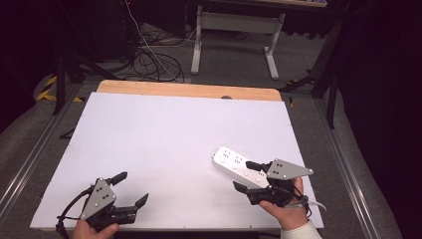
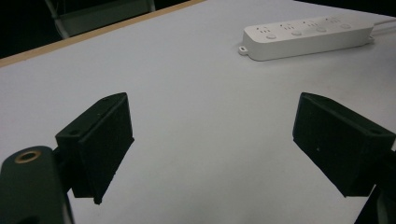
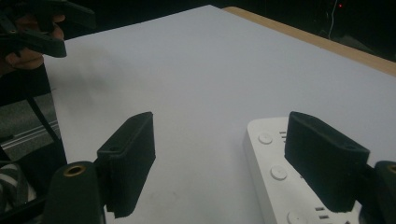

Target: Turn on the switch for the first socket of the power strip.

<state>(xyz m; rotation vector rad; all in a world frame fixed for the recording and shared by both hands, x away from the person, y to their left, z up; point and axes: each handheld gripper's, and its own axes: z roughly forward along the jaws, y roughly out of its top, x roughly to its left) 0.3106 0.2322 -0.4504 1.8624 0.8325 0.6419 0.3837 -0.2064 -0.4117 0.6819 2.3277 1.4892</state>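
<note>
- High view hangs above my side, looking forward and down over the whole white table (image 1: 164, 139)
- My two gripper views sit low, facing across it; both catch the power strip (image 2: 306, 35) ahead

Bright, even light on the white table (image 1: 164, 144); dark surroundings; gripper views slightly soft, perhaps grainy.

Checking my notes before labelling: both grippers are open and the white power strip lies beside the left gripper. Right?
Not quite: the power strip lies by the right gripper, as the high view shows. The left gripper is far from it. Both are open.
</note>
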